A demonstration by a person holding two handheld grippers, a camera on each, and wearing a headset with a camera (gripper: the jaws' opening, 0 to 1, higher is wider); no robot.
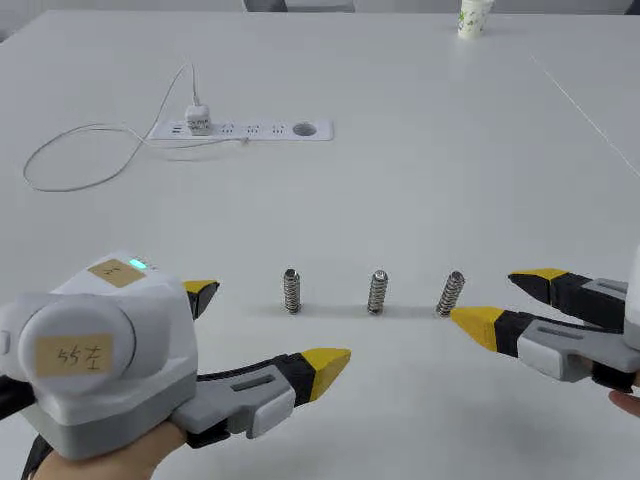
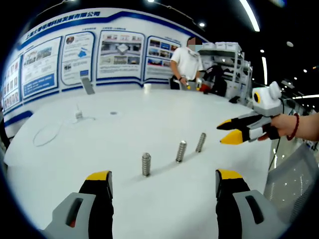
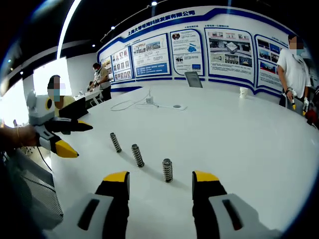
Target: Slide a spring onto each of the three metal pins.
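The grey, yellow-tipped left gripper (image 1: 272, 325), jaws wide apart and empty, is just left of the row of three silver springs (image 1: 377, 291) (the right one leans). The matching right gripper (image 1: 492, 298), also apart, is just right of it.

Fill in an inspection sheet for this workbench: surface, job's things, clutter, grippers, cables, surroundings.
Surface: white table.
Job's things: left spring and middle spring upright, right spring leaning, in one row.
Clutter: paper cup at the far edge.
Grippers: left gripper open, right gripper open, nothing held.
Cables: power strip with a plugged charger; white cable looped on the table.
Surroundings: wall posters; a person standing behind the table.
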